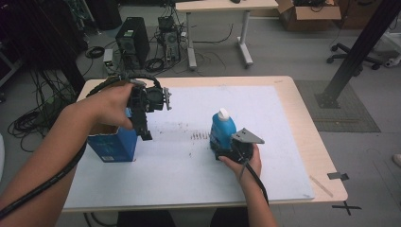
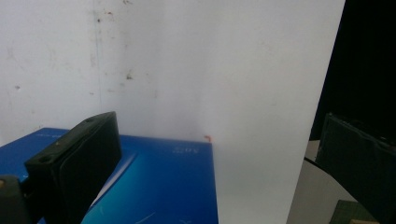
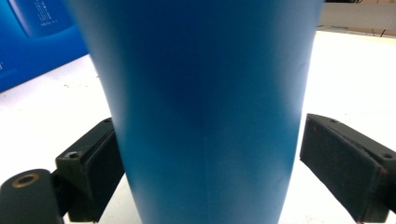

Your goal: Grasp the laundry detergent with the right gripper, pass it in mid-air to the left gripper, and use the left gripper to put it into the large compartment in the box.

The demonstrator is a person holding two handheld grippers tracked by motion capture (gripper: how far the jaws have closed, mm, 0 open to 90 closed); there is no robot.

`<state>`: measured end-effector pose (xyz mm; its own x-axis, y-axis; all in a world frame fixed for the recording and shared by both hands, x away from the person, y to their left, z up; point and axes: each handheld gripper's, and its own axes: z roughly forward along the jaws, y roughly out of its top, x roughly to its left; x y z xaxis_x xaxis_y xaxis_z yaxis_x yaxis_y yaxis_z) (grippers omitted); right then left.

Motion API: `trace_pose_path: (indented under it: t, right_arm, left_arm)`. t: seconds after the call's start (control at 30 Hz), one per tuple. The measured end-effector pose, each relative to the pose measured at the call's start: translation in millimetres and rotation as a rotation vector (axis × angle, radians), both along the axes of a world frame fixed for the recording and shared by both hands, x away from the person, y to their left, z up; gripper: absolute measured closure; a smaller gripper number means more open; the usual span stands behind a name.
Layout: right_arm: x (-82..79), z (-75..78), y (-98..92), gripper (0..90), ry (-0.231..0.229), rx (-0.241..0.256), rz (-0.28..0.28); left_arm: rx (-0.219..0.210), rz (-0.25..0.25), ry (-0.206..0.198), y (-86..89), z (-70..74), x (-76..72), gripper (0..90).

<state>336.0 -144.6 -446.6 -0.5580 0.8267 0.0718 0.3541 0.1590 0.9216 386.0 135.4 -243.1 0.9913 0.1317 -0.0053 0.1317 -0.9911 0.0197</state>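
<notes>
Near the table's (image 1: 302,118) left edge stands a blue carton (image 1: 113,144) with its top open. The left gripper (image 1: 144,125) hangs just above its right side, jaws spread and holding nothing. Right of centre, toward the front edge, a blue bottle with a white cap (image 1: 222,126) stands upright on the white mat (image 1: 265,142). The right gripper (image 1: 226,152) brackets its base — jaws spread, one pad (image 3: 100,172) touching, not clamped. By this judgement the bottle is not yet gripped or packed. The carton's print is too blurred to read.
</notes>
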Motion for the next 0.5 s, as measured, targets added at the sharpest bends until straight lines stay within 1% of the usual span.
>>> trace_pose_path:
  t: [0.2, 0.27, 0.37, 0.5]
  right_arm:
    - [0.1, -0.8, 1.6, 14.9, 0.002, -0.002, 0.001]
    - [0.3, -1.2, 2.3, 17.8, 0.005, -0.010, 0.002]
    - [0.7, -1.3, 2.4, 20.5, 0.009, -0.012, -0.013]
    - [1.5, -1.8, 1.2, 21.9, 0.014, -0.007, -0.023]
  left_arm:
    - [0.009, -0.009, 0.004, -2.0, -2.2, 0.3, 0.3]
    - [0.013, -0.012, 0.006, -2.5, -2.2, 0.5, 0.3]
    - [0.010, -0.013, 0.005, -2.6, -1.9, 0.1, 0.4]
    - [0.010, -0.009, 0.004, -1.6, -1.8, 0.4, 0.4]
